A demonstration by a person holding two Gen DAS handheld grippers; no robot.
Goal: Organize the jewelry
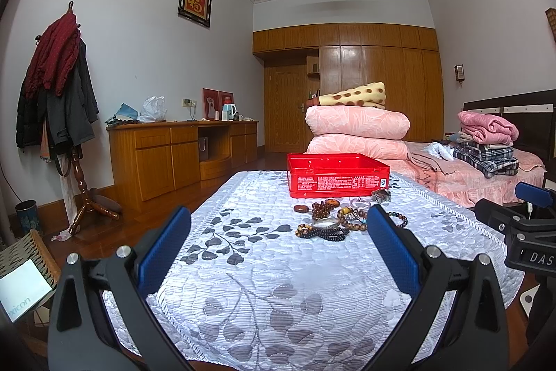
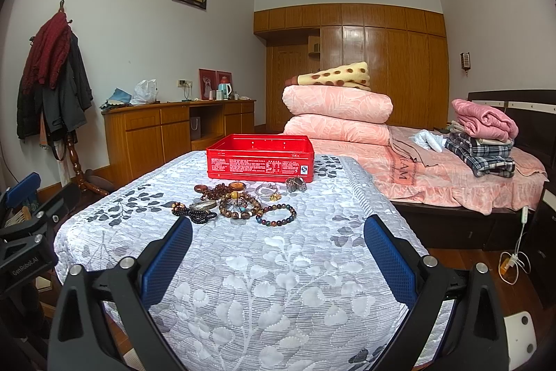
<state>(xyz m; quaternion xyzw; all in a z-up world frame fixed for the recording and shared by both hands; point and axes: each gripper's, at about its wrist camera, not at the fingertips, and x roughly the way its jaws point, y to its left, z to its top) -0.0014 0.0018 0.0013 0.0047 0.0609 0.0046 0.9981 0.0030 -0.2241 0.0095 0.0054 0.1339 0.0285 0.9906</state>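
A heap of jewelry [image 1: 333, 219] [image 2: 232, 202], mostly bead bracelets with a silver bangle and rings, lies on a white quilted cover with grey leaves [image 1: 264, 284] [image 2: 271, 273]. Just behind it stands an open red tin box [image 1: 335, 174] [image 2: 260, 160]. A multicoloured bead bracelet [image 2: 276, 214] lies at the heap's right edge. My left gripper [image 1: 278, 228] is open, low over the cover, short of the heap. My right gripper [image 2: 278, 235] is open too, nothing between its blue pads, also short of the heap. Each gripper shows at the edge of the other's view.
A bed [image 2: 451, 169] with stacked pink quilts [image 2: 337, 113] and folded clothes [image 2: 483, 141] lies to the right. A wooden desk [image 1: 180, 148] and a coat stand [image 1: 59, 93] line the left wall. A cable and plug [image 2: 514, 259] lie on the floor at right.
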